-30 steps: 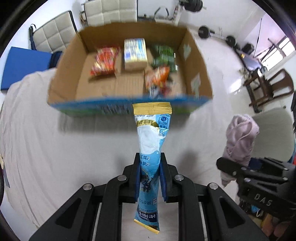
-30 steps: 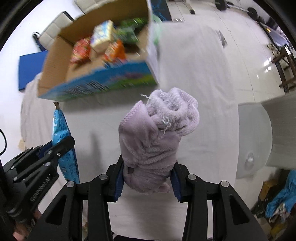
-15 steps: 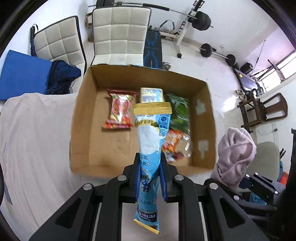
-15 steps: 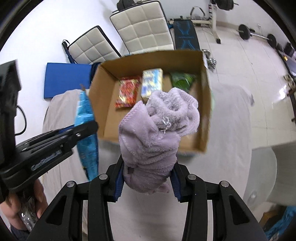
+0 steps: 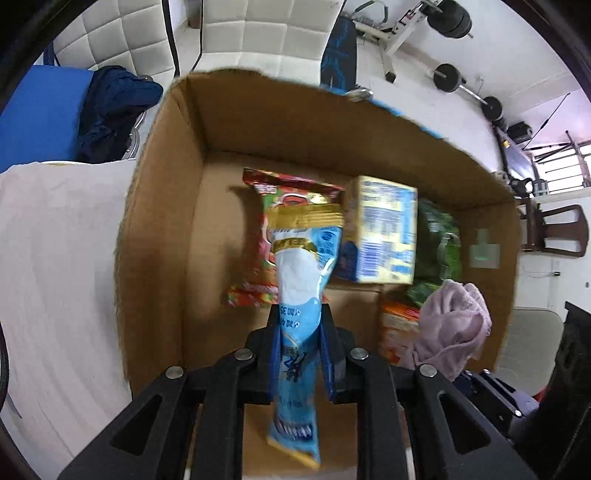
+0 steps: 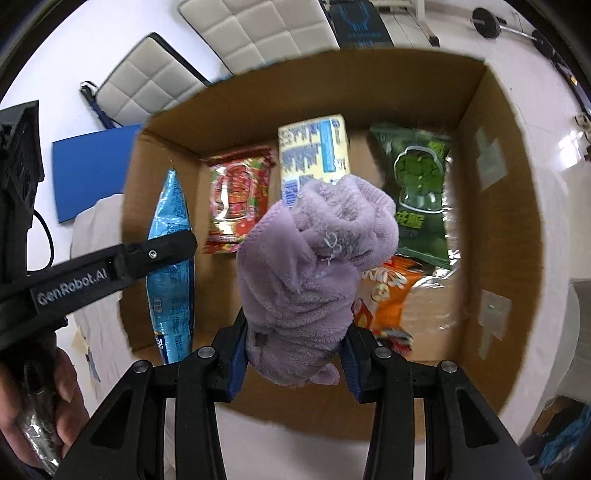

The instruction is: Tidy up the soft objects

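Note:
My left gripper [image 5: 300, 354] is shut on a long blue snack pouch [image 5: 297, 295] with a gold top seal, held over the left half of the open cardboard box [image 5: 162, 221]. My right gripper [image 6: 293, 354] is shut on a bunched lilac fleece cloth [image 6: 314, 258], held over the middle of the same box [image 6: 495, 229]. In the right wrist view the blue pouch [image 6: 171, 266] hangs in the left gripper by the box's left wall. The cloth [image 5: 454, 332] shows low at the right in the left wrist view.
Inside the box lie a red snack bag [image 6: 236, 199], a yellow carton [image 6: 314, 155], a green bag [image 6: 421, 192] and an orange bag [image 6: 388, 291]. A white cloth-covered surface [image 5: 55, 277] carries the box. White padded chairs [image 5: 258, 29], a blue mat [image 5: 37, 110] and gym weights stand beyond.
Both grippers have travelled forward from in front of the box to over its inside, a little lower. The box now fills both views. Each still holds its object.

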`<state>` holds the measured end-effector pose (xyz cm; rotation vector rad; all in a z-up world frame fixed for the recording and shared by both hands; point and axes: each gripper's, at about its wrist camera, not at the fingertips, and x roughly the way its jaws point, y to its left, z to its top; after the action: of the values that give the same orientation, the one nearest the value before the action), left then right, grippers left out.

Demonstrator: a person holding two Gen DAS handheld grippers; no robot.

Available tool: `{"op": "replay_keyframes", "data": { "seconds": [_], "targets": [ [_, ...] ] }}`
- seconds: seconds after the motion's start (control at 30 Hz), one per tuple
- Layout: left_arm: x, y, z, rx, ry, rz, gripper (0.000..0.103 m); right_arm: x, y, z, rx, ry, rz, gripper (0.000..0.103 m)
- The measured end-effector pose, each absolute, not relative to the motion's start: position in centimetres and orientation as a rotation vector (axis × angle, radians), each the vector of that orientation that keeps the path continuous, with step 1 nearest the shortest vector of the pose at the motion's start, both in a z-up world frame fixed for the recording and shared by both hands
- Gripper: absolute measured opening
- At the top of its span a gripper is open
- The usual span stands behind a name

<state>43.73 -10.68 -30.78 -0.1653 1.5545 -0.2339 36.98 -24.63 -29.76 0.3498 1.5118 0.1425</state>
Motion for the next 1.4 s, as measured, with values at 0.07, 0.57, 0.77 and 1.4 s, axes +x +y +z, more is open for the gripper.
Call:
{"op": "replay_keyframes", "data": {
  "seconds": [0.07,0.57,0.77,1.4],
  "targets": [
    [43.8,-10.6,-32.1,-0.159,1.58,-0.237,0.018,37.5,-24.2,-31.1,0.343,1.526,0.135,0.045],
    [40.9,-10.0,-31.7,-0.07,1.562,-0.193,0.038,38.3,-23.0,-33.9,0.262,1.569,0.085,0.077],
    [38.5,-9.3,-29.7,-0.067,1.495,-0.191,0.064,37.0,-23.3,-31.9,0.142,1.501,-0.011,0.1],
    [33.6,-9.3,-23.0,-0.013,1.302,-0.137,0.092,31.1,-26.8,-24.7,0.115,1.385,-0.129,0.103]
  ]
}}
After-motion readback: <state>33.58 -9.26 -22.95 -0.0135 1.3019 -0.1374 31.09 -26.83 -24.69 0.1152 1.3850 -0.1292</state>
